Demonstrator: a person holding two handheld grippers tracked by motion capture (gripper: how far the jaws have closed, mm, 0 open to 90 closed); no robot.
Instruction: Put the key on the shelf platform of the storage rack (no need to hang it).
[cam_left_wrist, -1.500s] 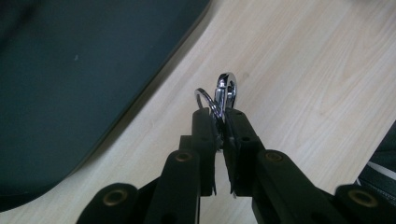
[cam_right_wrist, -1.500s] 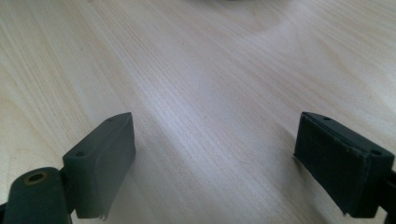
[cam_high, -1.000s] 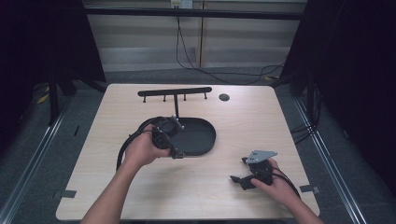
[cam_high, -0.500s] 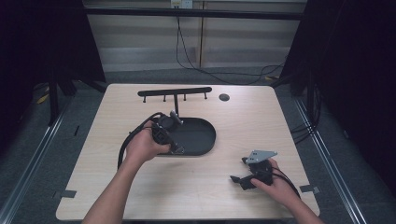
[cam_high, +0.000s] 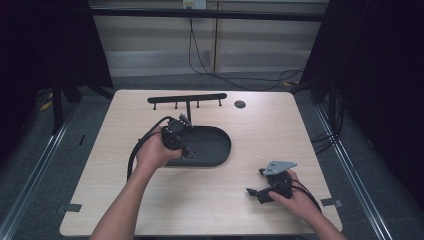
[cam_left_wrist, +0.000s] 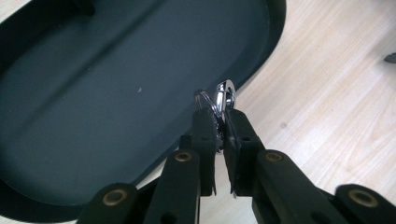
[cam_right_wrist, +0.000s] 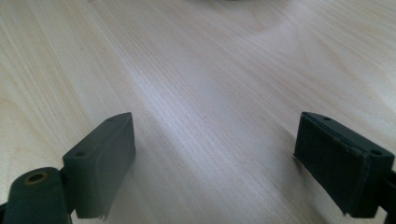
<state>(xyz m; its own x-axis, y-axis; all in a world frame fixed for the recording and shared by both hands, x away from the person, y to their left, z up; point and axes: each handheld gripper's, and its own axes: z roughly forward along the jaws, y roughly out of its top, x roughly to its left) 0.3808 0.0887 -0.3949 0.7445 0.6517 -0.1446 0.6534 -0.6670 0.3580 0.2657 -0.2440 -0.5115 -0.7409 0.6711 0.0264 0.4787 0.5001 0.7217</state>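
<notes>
My left gripper (cam_high: 188, 153) hovers over the near left rim of a black oval tray (cam_high: 216, 146). In the left gripper view its jaws (cam_left_wrist: 219, 115) are shut on a shiny metal key ring (cam_left_wrist: 224, 94), which sticks up past the tips above the tray's (cam_left_wrist: 116, 84) edge. The tray's inside is bare. My right gripper (cam_high: 256, 183) rests low over the wooden table at the front right. It stands open (cam_right_wrist: 215, 128), with only bare wood between its pads.
A black hook rack (cam_high: 187, 98) on a post stands behind the tray. A small dark disc (cam_high: 240, 104) lies at the back of the table (cam_high: 280, 135). Cables trail from both grippers. Dark curtains flank the table.
My left hand has shifted a little away from me, toward the rack post, still gripping the ring. The right gripper has stayed put.
</notes>
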